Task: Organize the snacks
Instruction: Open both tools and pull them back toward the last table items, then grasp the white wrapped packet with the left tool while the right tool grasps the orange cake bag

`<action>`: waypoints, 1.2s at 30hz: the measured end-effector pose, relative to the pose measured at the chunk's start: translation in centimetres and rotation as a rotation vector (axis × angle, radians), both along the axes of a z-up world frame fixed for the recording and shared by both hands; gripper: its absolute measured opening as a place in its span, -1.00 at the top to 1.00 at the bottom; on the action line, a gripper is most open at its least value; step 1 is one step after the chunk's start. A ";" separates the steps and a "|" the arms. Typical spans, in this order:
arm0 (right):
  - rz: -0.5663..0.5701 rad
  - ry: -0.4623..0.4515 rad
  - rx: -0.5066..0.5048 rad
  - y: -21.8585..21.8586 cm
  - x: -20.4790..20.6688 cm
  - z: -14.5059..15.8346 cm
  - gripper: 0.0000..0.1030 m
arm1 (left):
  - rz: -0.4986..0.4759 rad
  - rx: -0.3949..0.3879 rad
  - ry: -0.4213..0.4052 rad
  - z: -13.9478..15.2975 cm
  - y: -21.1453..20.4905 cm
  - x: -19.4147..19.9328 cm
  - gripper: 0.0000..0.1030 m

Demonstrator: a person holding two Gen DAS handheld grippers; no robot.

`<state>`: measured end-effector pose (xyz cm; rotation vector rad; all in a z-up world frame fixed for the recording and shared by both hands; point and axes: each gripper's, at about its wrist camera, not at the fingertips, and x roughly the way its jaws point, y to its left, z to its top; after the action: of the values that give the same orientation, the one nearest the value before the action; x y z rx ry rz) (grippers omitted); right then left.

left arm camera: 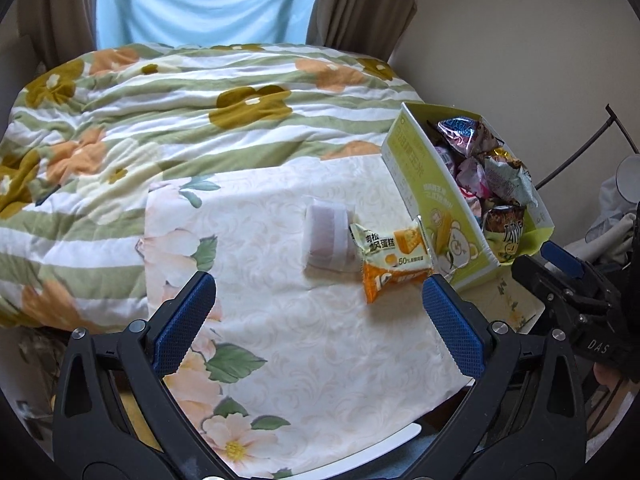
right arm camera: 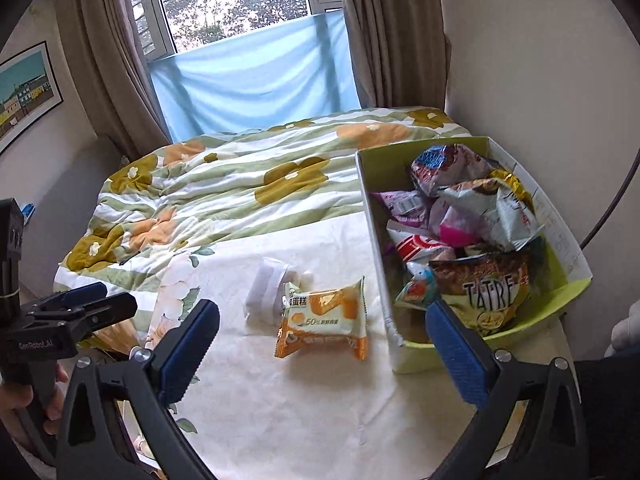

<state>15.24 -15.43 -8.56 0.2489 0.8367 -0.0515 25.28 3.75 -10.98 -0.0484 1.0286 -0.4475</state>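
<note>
— What are your tongs doing?

— I'm holding my left tongs (left arm camera: 320,304) and right tongs (right arm camera: 322,334) spread wide, gripping nothing.

— And the snacks?

— The orange cake packet (right arm camera: 322,322) is lying on the floral cloth (right arm camera: 280,400), touching a pale wrapped snack (right arm camera: 266,286). The green box (right arm camera: 412,354) is sitting just beside them, filled with packets.

Orange-and-white cake packet (right arm camera: 322,322), lime-green box (left arm camera: 432,196), cream floral cloth (right arm camera: 304,400), green-striped flowered quilt (left arm camera: 160,120), blue jaws.
</note>
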 end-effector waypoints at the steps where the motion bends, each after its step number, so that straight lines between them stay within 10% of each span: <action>1: -0.008 0.007 -0.002 0.7 0.2 -0.7 -0.99 | -0.010 0.003 0.009 -0.5 0.0 0.5 -0.99; 23: -0.157 0.042 -0.441 8.1 7.5 -14.6 -0.99 | -0.020 -0.003 0.160 -11.8 -1.0 8.8 -0.99; 36: -0.163 0.123 -0.229 5.2 8.1 -16.8 -0.84 | -0.116 0.031 0.195 -14.0 -6.1 11.5 -0.99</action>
<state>23.38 -10.24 -25.40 0.0982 0.9232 -0.3161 36.77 -2.34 -25.01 -0.0041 1.2347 -0.5400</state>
